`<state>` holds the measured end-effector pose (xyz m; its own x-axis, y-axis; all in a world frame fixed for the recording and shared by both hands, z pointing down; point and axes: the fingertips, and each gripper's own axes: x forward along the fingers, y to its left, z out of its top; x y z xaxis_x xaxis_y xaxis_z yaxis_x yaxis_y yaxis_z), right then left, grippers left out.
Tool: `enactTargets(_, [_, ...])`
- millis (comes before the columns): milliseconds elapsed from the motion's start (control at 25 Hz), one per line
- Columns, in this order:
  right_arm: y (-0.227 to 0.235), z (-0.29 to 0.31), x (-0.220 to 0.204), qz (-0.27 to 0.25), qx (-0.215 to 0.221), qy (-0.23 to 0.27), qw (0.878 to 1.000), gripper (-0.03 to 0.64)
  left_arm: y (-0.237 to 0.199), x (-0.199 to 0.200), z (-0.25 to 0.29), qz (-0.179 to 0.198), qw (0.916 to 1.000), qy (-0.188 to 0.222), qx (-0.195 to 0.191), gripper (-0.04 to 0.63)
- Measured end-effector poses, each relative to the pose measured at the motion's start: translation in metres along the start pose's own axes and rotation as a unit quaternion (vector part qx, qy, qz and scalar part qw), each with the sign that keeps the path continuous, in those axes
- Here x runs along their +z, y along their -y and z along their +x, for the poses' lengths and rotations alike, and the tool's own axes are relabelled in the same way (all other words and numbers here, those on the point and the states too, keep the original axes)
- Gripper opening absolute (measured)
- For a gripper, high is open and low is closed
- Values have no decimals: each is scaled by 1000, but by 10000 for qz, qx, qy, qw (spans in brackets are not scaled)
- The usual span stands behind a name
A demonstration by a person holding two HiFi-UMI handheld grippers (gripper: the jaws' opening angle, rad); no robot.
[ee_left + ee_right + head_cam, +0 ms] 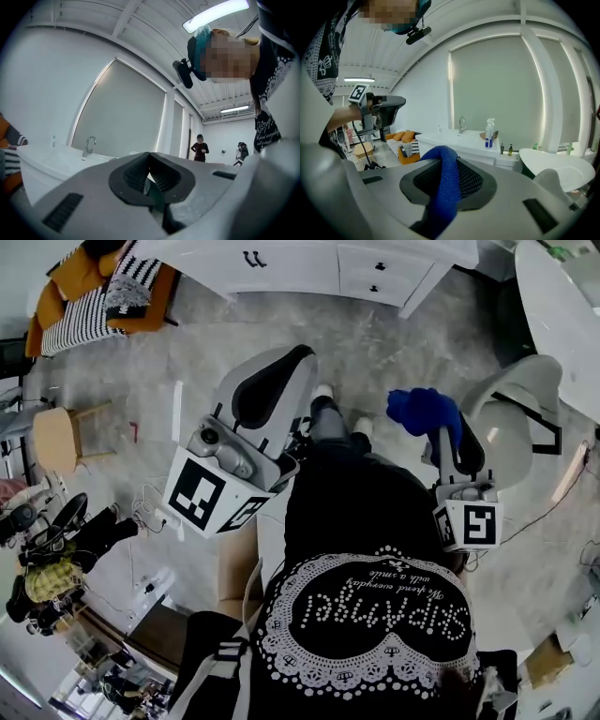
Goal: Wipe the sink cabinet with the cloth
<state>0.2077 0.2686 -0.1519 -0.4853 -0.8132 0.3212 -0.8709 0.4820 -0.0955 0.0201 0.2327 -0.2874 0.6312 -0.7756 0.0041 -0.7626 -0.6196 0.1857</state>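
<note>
1. The right gripper [451, 159] has its jaws clenched on the blue cloth [444, 187]. The cloth is well short of the sink cabinet [309, 273], out in front of its doors, so no wiping has begun.
2. The left gripper [150, 160] has its jaws pressed together with nothing between them. It is also held well clear of the cabinet.
3. The cloth is pinched along a narrow fold, with the rest draped loose over the jaw tips. If it is dragged hard along the cabinet it could tug free. It could also bunch up, so that the hard jaw tips rub the white finish instead of the fabric.
4. A spray bottle [489, 133] and small bottles [510, 150] stand on the cabinet top, to the right of the faucet [461, 124]. A wide sweep across the top would probably knock them over.
5. Cables [150, 507] trail on the floor out in front of the cabinet, near the person. A step toward the cabinet could snag one.
6. The cloth looks soft, limp and finely knitted. The cabinet is boxy and smooth, with flat white fronts and small dark handles [253, 257]. Its top looks glossy, and the faucet is a curved metal arch.
7. The jaw pads are black and ribbed, set in smooth grey plastic shells.
</note>
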Motion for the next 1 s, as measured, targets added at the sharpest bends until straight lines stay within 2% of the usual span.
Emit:
enactTargets(520, [-6,-9,-8,-223,187,-111,9995,89,3,-2,-15,-117,9995,74,281,5])
enactTargets(1000, [0,-10,-7,-173,166,-93,9997,89,3,-3,-18,-96,9990,56,442,5])
